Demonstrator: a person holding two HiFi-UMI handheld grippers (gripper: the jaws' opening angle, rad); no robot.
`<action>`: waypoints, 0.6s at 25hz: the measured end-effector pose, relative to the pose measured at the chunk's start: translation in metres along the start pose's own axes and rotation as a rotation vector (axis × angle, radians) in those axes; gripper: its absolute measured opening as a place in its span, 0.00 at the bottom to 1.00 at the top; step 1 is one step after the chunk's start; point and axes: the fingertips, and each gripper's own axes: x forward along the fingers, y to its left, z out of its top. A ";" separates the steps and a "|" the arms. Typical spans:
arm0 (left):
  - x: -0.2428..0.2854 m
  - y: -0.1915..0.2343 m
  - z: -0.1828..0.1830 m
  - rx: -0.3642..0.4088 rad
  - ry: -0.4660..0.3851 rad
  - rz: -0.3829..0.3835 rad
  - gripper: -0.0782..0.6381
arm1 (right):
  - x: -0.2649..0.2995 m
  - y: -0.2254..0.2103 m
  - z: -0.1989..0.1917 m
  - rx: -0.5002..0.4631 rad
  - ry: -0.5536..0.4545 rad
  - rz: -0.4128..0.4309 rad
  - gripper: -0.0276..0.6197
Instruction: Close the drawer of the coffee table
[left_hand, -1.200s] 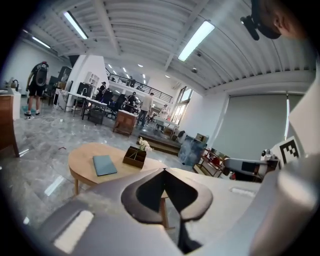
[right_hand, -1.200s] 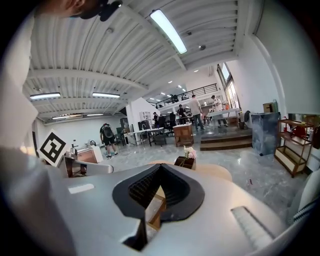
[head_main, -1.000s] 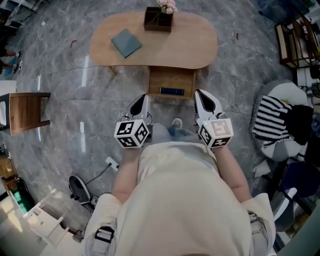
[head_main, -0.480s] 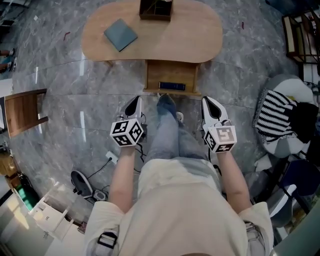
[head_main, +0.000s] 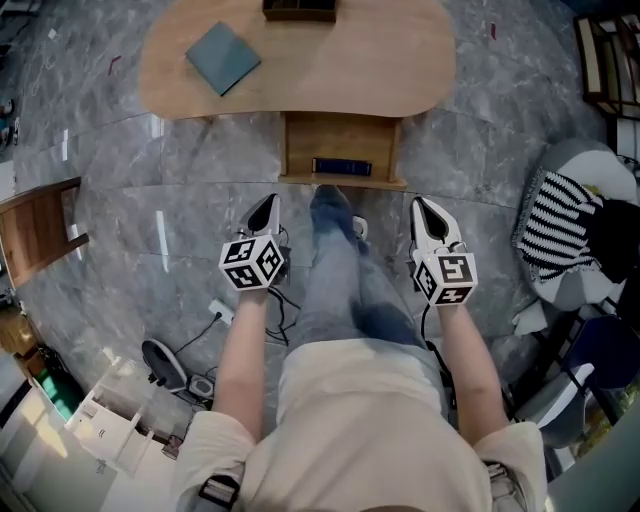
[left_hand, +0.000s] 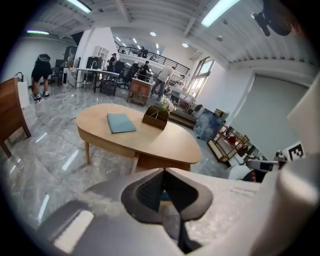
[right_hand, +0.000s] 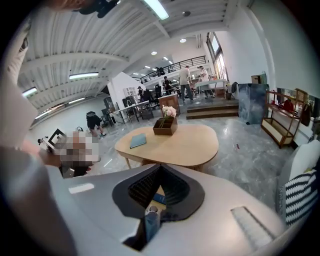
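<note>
The oval wooden coffee table stands ahead of me on the marble floor. Its drawer is pulled out toward me, with a dark blue item lying inside. On the tabletop lie a blue book and a dark wooden box. My left gripper hangs shut and empty short of the drawer, to its left. My right gripper is shut and empty to the drawer's right. In the left gripper view, the shut left gripper points at the table. In the right gripper view, the right gripper does the same.
My leg and shoe reach forward between the grippers, close to the drawer front. A wooden chair stands at the left, a striped cushion on a pale seat at the right. A power strip with cable lies on the floor.
Both grippers have sunk lower and moved slightly apart. My leg has stepped forward toward the drawer. The table has slid up in the view.
</note>
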 end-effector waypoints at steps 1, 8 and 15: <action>0.006 0.003 -0.006 0.005 0.017 0.001 0.11 | 0.005 -0.005 -0.008 0.004 0.014 -0.007 0.04; 0.051 0.037 -0.047 0.040 0.125 0.009 0.12 | 0.043 -0.041 -0.066 0.015 0.097 -0.067 0.05; 0.096 0.076 -0.095 0.090 0.265 0.038 0.29 | 0.082 -0.061 -0.129 0.042 0.212 -0.074 0.15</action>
